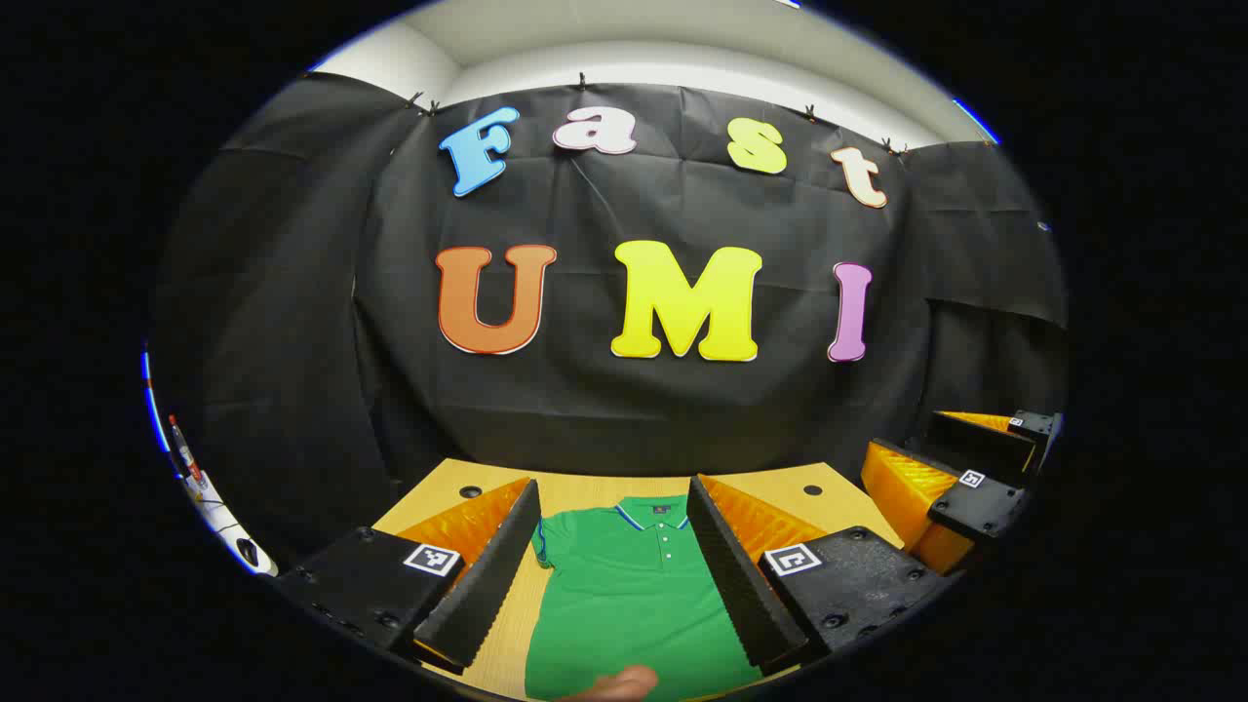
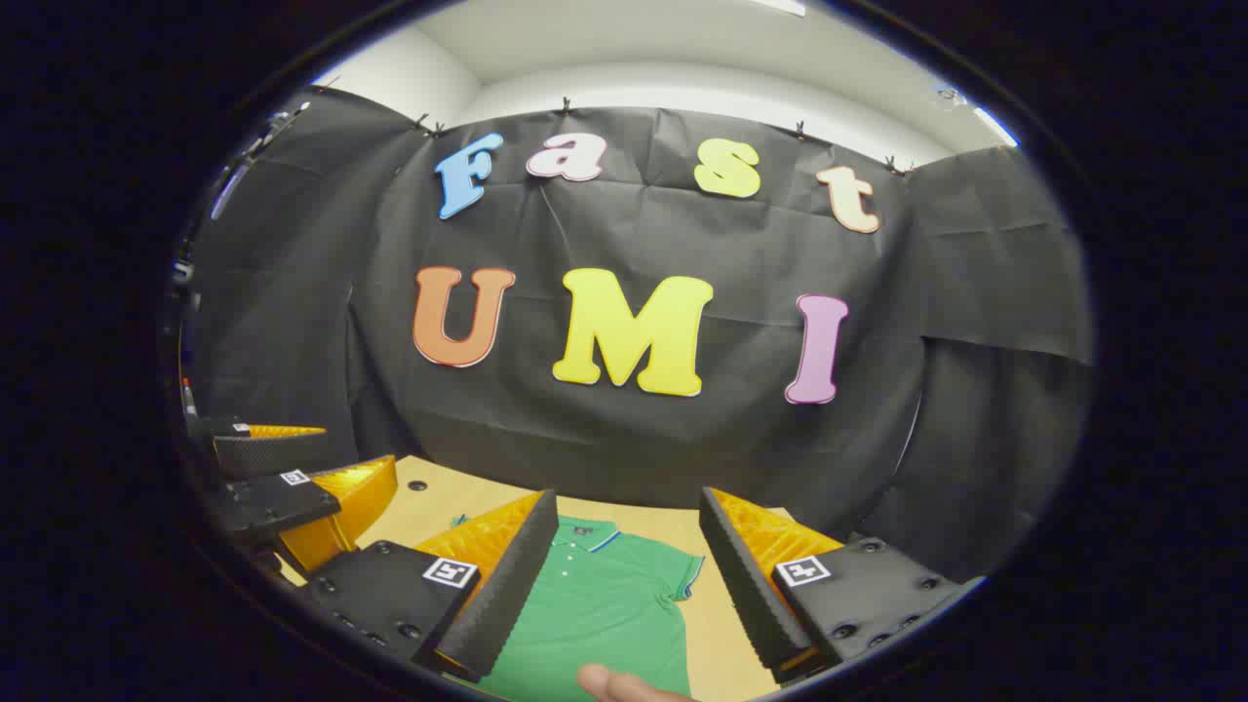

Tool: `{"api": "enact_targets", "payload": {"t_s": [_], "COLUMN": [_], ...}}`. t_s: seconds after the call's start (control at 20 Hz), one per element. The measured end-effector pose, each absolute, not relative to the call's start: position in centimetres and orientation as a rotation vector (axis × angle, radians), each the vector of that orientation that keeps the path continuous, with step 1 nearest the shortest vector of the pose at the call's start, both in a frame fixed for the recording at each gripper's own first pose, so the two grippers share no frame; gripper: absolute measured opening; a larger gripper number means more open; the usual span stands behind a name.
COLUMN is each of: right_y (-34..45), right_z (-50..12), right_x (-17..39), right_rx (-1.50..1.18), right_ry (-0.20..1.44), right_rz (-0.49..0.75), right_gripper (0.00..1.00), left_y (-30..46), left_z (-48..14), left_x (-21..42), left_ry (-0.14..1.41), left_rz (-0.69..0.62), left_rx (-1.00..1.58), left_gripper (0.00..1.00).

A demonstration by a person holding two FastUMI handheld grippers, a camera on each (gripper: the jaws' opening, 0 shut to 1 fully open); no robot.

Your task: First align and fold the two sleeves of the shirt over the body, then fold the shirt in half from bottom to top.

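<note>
A green polo shirt (image 1: 634,595) lies flat on the wooden table (image 1: 780,487), collar toward the far wall, its placket buttons showing. My left gripper (image 1: 612,492) hovers open over it, one finger on either side of the shirt's body. In the right gripper view, the shirt (image 2: 595,604) shows its collar and one short sleeve, and my right gripper (image 2: 627,499) is open above it. Neither gripper holds cloth. The right gripper (image 1: 902,431) also appears off to the right in the left gripper view, and the left gripper (image 2: 359,447) off to the left in the right gripper view.
A person's fingertip (image 1: 619,682) pokes in at the bottom edge over the shirt, and a fingertip (image 2: 604,682) shows likewise in the right gripper view. The black cloth wall rises right behind the table's far edge. Two round holes (image 1: 470,490) sit in the tabletop's far corners.
</note>
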State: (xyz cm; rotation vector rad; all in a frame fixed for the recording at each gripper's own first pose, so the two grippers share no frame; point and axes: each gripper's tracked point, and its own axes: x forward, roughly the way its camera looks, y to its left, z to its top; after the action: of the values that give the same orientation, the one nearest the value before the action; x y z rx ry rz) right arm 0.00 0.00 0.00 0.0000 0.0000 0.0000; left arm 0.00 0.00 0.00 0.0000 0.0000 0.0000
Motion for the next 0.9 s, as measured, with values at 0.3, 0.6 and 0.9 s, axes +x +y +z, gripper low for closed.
{"api": "enact_targets", "payload": {"t_s": [0.3,0.6,0.9], "right_y": [-0.2,-0.6,-1.6], "right_z": [-0.3,-0.5,-0.7], "right_x": [0.5,0.7,1.5], "right_rx": [-0.001,-0.001,0.007], "right_ry": [0.014,0.025,0.032], "right_rz": [0.014,0.024,0.013], "right_gripper": [0.94,0.94,0.93], "left_y": [-0.5,-1.8,-2.1], "left_z": [0.0,0.3,0.5], "left_x": [0.5,0.8,1.2], "left_ry": [-0.008,-0.036,-0.046], "left_rz": [0.009,-0.018,-0.011], "left_rx": [-0.017,-0.021,-0.032], "left_gripper": [0.88,0.97,1.00]}}
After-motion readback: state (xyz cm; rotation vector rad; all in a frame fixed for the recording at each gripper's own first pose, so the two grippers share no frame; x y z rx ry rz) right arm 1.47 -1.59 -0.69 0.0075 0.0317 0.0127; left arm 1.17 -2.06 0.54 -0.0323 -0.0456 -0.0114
